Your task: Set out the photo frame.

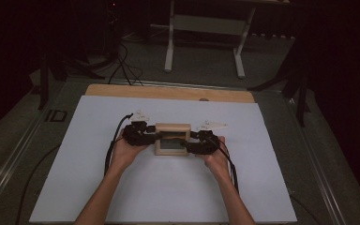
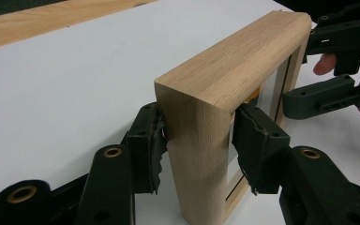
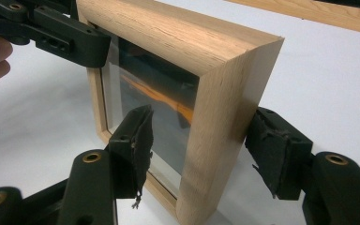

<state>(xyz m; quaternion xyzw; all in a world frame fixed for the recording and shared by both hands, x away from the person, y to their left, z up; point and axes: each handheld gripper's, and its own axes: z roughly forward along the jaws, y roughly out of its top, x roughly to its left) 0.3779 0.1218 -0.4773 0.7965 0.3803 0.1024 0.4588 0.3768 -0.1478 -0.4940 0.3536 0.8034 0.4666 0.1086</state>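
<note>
A light oak picture frame (image 1: pixel 172 138) with a glass front stands upright on the white sheet (image 1: pixel 122 187) at mid-table. My left gripper (image 1: pixel 143 133) is shut on the frame's left side rail (image 2: pixel 197 154), one pad on its outer face and one on its inner face. My right gripper (image 1: pixel 201 143) straddles the right side rail (image 3: pixel 225 122). Its outer pad (image 3: pixel 272 150) lies against the wood. Its inner pad (image 3: pixel 138 145) hangs in front of the glass (image 3: pixel 154 98) with a gap to the rail. A dark picture with an orange streak shows behind the glass.
The white sheet covers a wooden tabletop (image 1: pixel 168 92) whose bare strip shows at the back. Cables (image 1: pixel 110 150) trail from both grippers toward the person. A white table stand (image 1: pixel 204 42) sits on the floor beyond. Open sheet lies all around the frame.
</note>
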